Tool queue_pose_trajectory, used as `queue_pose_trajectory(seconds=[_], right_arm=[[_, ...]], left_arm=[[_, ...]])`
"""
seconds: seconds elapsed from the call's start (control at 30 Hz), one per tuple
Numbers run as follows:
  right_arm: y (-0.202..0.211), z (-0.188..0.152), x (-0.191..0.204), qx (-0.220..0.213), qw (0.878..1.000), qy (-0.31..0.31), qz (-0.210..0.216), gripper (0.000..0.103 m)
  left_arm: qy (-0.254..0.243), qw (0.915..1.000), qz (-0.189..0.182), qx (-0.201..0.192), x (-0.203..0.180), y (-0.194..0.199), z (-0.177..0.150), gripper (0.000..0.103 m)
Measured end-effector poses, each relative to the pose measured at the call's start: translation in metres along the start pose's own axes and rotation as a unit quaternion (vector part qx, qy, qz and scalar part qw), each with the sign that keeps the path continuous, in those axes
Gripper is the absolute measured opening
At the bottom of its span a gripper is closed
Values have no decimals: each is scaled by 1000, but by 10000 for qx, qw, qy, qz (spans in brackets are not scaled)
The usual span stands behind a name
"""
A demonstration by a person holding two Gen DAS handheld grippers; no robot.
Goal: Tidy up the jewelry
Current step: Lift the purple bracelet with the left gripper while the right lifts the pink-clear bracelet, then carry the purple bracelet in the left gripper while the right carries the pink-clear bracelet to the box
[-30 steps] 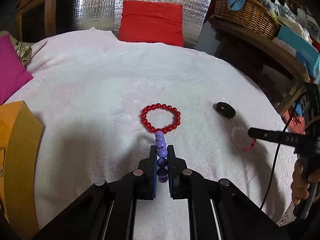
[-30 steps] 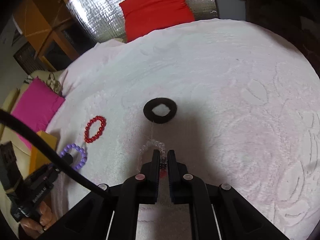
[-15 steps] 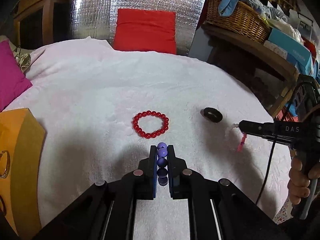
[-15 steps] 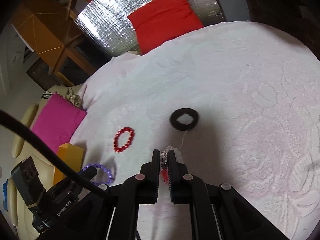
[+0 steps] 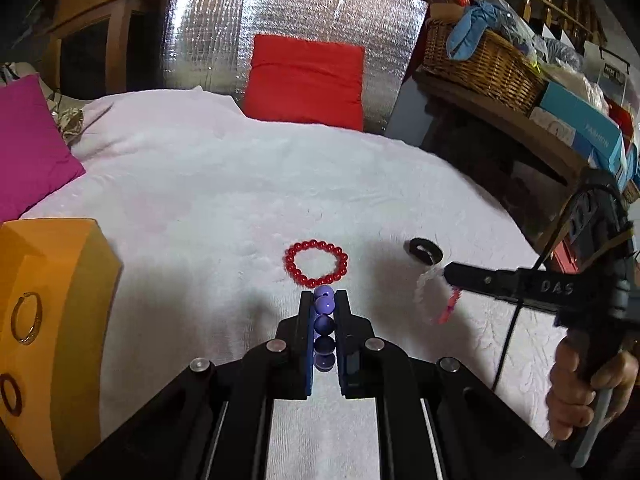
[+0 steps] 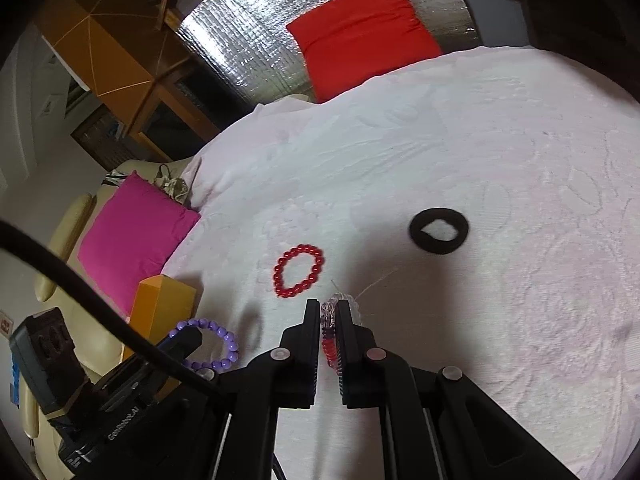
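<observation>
My left gripper (image 5: 324, 294) is shut on a purple bead bracelet (image 5: 323, 312), held above the white cloth; the bracelet also shows in the right wrist view (image 6: 224, 342). My right gripper (image 6: 329, 304) is shut on a clear and pink bead bracelet (image 6: 329, 332), which hangs from its tips in the left wrist view (image 5: 434, 294). A red bead bracelet (image 5: 316, 263) lies flat on the cloth just beyond my left gripper. A black ring-shaped band (image 6: 439, 231) lies further right. An orange box (image 5: 48, 320) with gold rings (image 5: 26, 318) on it stands at the left.
A magenta cushion (image 5: 28, 148) lies at the left edge and a red cushion (image 5: 306, 80) at the back against silver foil. A wicker basket (image 5: 480, 64) and boxes sit on a wooden shelf at the right. The white cloth (image 6: 500, 160) covers the table.
Both grippers have lifted up and pulled back with their bracelets off the cloth. The red bracelet and black band have not moved on the cloth.
</observation>
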State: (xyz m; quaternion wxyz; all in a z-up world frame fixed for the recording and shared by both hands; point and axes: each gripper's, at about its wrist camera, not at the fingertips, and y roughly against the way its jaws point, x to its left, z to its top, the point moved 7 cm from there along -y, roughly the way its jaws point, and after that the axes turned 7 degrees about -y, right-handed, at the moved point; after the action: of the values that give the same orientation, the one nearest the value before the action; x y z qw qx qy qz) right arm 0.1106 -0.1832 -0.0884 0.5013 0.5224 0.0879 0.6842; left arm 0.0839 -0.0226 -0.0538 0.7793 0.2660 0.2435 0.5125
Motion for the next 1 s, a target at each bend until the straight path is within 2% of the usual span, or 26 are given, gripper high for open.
queue_pose_trajectory(seconds=[0.37, 0.6, 1.0], right_arm=[[2, -16, 26, -79, 9995, 125, 263, 9], [0, -20, 43, -118, 9988, 211, 424, 8], [-14, -33, 80, -70, 9972, 461, 588, 8]], left_arm=[[-10, 9986, 420, -315, 2, 33, -2, 10], [153, 9947, 930, -413, 27, 48, -3, 10], [413, 9880, 1381, -546, 63, 68, -4, 10]])
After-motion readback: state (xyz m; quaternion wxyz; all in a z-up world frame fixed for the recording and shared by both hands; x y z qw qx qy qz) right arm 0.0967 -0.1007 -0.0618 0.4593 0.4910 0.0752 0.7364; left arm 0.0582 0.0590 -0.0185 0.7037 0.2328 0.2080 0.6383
